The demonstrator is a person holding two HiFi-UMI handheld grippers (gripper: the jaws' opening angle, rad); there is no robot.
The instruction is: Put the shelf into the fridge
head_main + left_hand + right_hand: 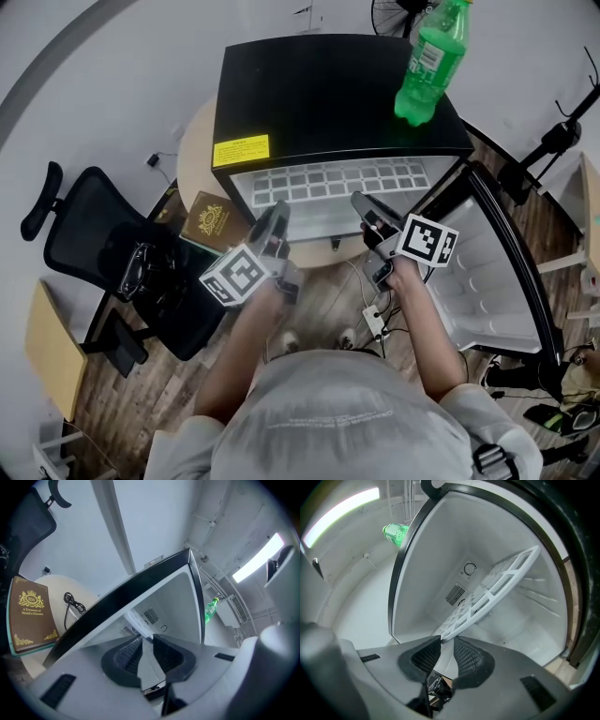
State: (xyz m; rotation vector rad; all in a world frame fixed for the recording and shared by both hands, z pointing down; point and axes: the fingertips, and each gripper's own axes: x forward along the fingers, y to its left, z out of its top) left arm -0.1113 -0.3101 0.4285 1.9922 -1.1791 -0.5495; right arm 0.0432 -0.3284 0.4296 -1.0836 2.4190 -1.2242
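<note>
Both forearms are held forward from the body, the left forearm (246, 342) and the right forearm (427, 328) bare and roughly side by side, each ending in a hand wrapped round its tool. The left claw (278, 214) and the right claw (362, 202) are pointed about level at the open front of the fridge (319, 94), with the marker cubes turned up towards the head camera.

The left claw is seen clamped on the near edge of the shelf (328, 178), whose white strip runs in between the two ribbed pads. The right claw is seen with its jaws a little apart: the shelf's near corner lies at their tips, against one pad, and a gap is left to the other.

The shelf is a white plastic grid of rectangular openings with a plain rim. It is seen partly inside the fridge's pale cavity, with its front edge at the mouth, between the two claws. In the right gripper view it appears slanted across the cavity.

The fridge is black and stands on a round desk (192, 150), with its door (492, 272) swung open to the right. A green bottle (428, 66) stands upright on its top.
</note>
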